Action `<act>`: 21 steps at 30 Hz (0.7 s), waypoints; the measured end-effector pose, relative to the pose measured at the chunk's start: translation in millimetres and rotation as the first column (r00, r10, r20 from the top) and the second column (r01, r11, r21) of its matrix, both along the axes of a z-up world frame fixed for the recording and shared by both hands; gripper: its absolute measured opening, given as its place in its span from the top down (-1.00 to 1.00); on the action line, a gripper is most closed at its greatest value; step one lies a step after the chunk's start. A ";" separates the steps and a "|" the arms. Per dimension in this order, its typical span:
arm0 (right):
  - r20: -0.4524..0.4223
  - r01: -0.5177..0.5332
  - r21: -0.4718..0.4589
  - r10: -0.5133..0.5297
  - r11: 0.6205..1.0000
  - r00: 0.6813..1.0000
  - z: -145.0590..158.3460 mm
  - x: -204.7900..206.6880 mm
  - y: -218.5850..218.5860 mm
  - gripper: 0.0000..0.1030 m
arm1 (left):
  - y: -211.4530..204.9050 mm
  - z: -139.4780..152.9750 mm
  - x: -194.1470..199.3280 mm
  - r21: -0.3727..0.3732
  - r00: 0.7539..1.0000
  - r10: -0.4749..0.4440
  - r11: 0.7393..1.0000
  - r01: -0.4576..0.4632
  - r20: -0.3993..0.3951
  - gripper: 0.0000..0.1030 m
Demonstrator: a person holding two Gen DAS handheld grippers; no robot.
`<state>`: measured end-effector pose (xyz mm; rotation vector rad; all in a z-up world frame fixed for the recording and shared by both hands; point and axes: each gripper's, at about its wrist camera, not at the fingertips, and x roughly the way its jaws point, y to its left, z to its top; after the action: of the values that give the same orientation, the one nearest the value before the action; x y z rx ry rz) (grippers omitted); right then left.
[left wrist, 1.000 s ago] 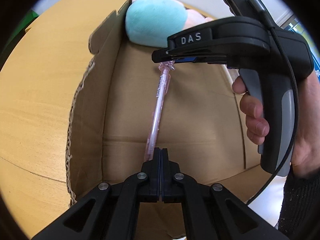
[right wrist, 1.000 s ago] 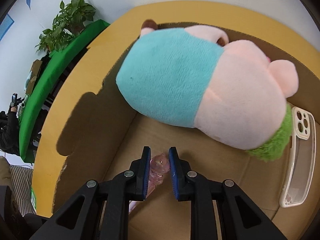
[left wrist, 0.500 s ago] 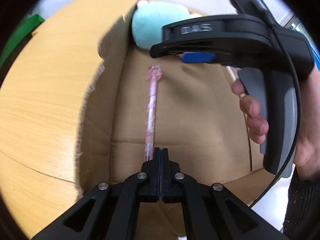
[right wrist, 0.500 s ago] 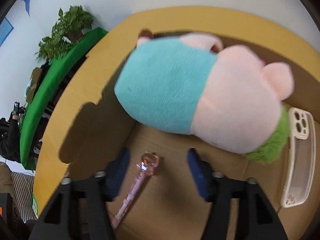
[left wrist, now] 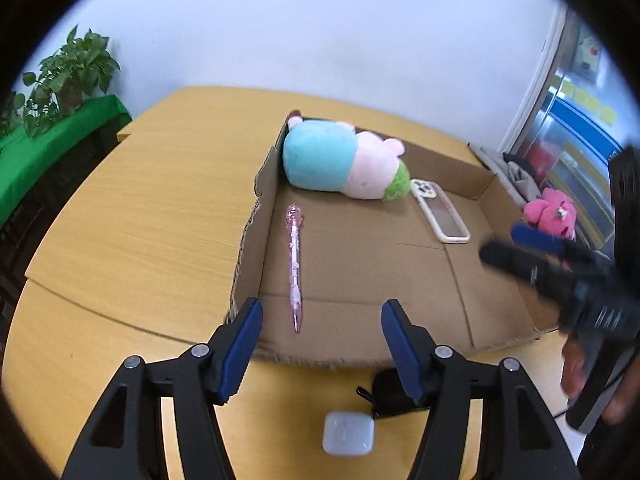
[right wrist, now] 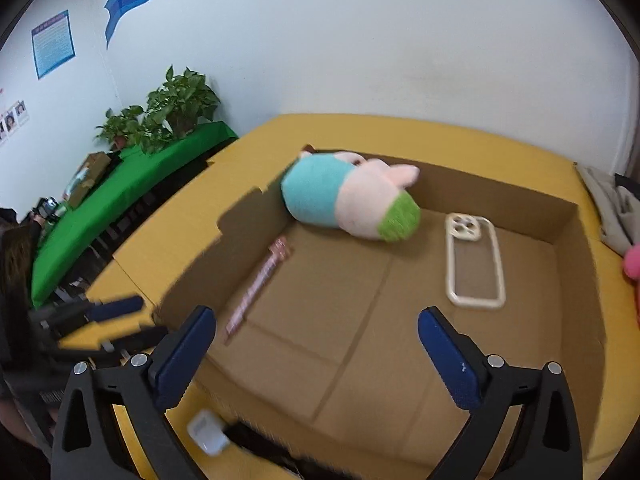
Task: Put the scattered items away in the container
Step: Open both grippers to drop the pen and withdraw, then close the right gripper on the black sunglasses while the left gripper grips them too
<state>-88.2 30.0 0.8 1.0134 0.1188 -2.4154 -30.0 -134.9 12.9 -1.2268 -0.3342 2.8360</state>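
While the pink pen [left wrist: 295, 264] lies loose in the cardboard box [left wrist: 486, 182], your left tongs [left wrist: 322, 344] and right tongs [right wrist: 316, 344] are both opening, empty.

A yellow wooden table [left wrist: 132, 240] carries an open cardboard box [left wrist: 492, 184]. Before the box's near wall lie a small white case [left wrist: 347, 434] and, just beside it, a black thing [left wrist: 386, 394]. A pink plush [left wrist: 551, 211] sits beyond the box's right side.

Both wrist views look obliquely down from the near edge into the cardboard box [left wrist: 460, 280]
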 end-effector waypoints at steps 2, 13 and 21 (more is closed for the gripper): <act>-0.012 0.026 0.018 -0.026 0.999 1.000 -4.2 16.6 8.9 -0.99 | 3.2 1.2 11.8 -0.006 1.000 0.011 1.000 -0.011 -0.020 -0.21; -0.017 0.034 -0.007 -0.035 0.999 0.999 -24.3 65.1 55.7 -0.99 | 51.7 -10.1 41.8 -0.011 0.997 -0.034 0.999 0.033 -0.075 -0.21; 0.014 0.023 -0.025 -0.023 0.999 1.000 -44.6 86.6 69.1 -0.99 | 66.9 -27.2 45.7 0.007 0.995 -0.087 0.996 0.087 -0.042 -0.21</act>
<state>-1.6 99.1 -43.8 1.0259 0.0722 -2.4240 15.7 -68.0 -14.3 -1.1496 -0.2844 2.7787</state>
